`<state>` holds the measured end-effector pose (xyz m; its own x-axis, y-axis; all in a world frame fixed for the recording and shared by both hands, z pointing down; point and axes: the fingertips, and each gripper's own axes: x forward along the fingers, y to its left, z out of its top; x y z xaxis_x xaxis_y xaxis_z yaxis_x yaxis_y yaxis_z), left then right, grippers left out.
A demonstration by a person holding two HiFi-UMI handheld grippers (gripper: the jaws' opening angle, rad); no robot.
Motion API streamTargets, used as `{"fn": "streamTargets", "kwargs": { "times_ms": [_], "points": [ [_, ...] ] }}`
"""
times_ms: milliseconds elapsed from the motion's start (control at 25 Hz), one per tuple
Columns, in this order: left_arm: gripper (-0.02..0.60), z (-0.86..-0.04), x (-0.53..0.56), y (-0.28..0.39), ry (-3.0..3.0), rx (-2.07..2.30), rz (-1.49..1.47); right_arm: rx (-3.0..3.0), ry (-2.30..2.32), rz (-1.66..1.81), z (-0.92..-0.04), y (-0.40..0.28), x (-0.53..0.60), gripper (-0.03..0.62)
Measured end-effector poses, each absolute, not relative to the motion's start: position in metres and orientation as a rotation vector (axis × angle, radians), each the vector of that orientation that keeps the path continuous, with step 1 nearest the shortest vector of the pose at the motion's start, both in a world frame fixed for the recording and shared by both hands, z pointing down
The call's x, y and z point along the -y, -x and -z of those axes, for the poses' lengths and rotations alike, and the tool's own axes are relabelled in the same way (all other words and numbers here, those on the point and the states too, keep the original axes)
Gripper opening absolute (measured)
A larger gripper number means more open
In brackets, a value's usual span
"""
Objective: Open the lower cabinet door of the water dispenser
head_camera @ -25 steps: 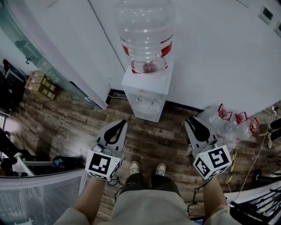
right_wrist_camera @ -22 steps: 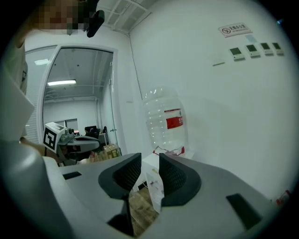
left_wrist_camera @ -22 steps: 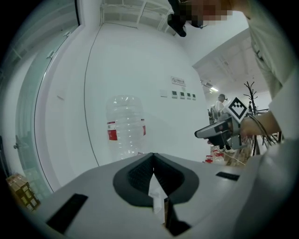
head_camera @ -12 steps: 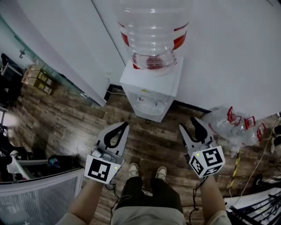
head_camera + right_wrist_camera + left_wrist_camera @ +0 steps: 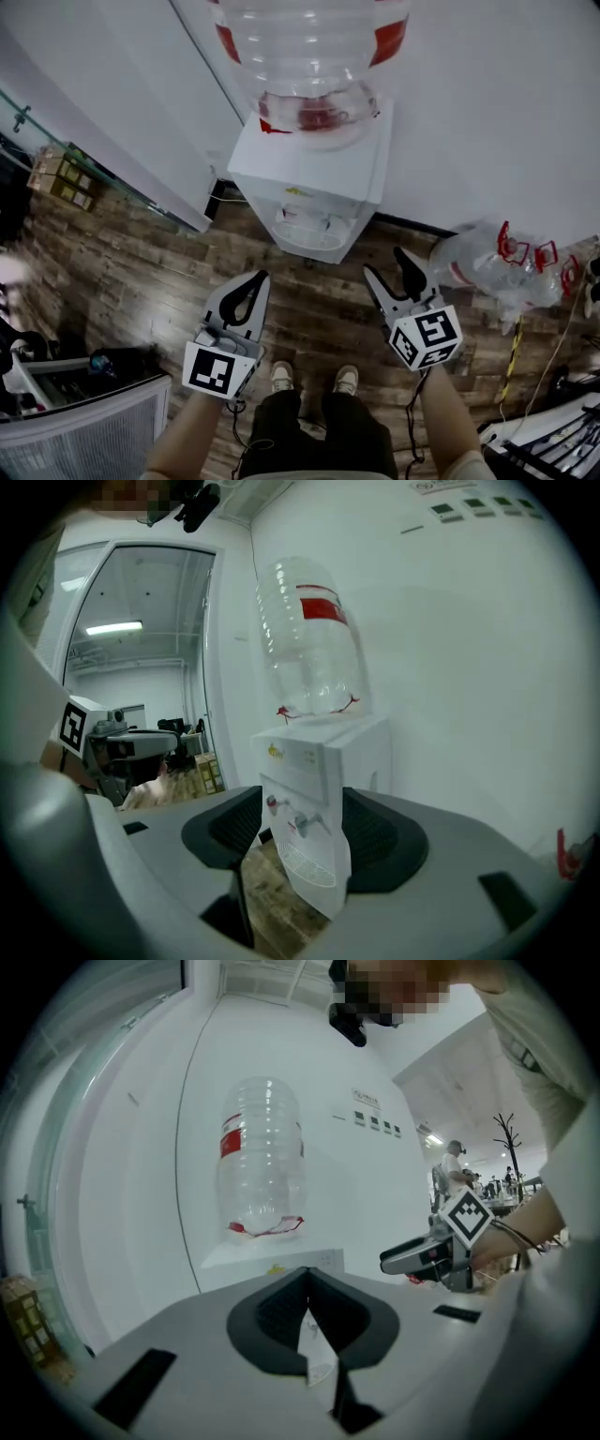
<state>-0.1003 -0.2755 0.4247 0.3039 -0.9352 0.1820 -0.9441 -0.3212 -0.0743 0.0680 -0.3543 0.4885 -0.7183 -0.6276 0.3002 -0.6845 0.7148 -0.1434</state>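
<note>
The white water dispenser [image 5: 314,183] stands against the wall with a clear bottle [image 5: 305,56] upside down on top. From above I see only its top and tap recess; the lower cabinet door is hidden. My left gripper [image 5: 260,276] is shut and empty, hanging short of the dispenser on the left. My right gripper [image 5: 386,263] hangs short of it on the right, its jaws opening with nothing between them. In the right gripper view the dispenser [image 5: 314,780] and its taps [image 5: 292,819] show between the spread jaws, farther off. In the left gripper view the jaws [image 5: 307,1276] meet below the bottle [image 5: 262,1171].
Several empty bottles with red handles [image 5: 502,262] lie on the wooden floor at the right. A glass partition [image 5: 94,178] and cardboard boxes [image 5: 54,173] are at the left. A white ribbed bin [image 5: 84,422] stands at the lower left. My shoes [image 5: 281,375] point at the dispenser.
Both grippers have sunk and the dispenser looms larger and closer. The right gripper's jaws have spread from nearly shut to open. The left jaws stay shut.
</note>
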Motion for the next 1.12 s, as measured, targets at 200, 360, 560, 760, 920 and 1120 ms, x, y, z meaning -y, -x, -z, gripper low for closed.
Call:
{"fn": "streamTargets", "kwargs": {
  "times_ms": [200,360,560,760,920,1120],
  "points": [
    [0.006,-0.481,0.292,0.102,-2.498,1.783,-0.299,2.667,-1.032,-0.374,-0.553,-0.057,0.362,0.284],
    [0.006,-0.526,0.307,0.111,-2.499,1.799,-0.302,2.647,-1.044,-0.37,-0.608,-0.044,0.374,0.291],
    [0.006,-0.587,0.321,0.118,-2.482,1.828,-0.289,2.611,-1.033,-0.366,-0.683,-0.037,0.389,0.297],
    [0.006,-0.657,0.335,0.126,-2.477,1.843,-0.349,2.573,-0.998,-0.318,-0.758,-0.031,0.41,0.314],
    [0.006,-0.709,0.342,0.13,-2.471,1.824,-0.386,2.557,-0.973,-0.314,-0.81,-0.028,0.417,0.314],
    [0.006,-0.756,0.344,0.135,-2.446,1.81,-0.383,2.549,-0.947,-0.317,-0.863,-0.021,0.426,0.322]
  ]
}}
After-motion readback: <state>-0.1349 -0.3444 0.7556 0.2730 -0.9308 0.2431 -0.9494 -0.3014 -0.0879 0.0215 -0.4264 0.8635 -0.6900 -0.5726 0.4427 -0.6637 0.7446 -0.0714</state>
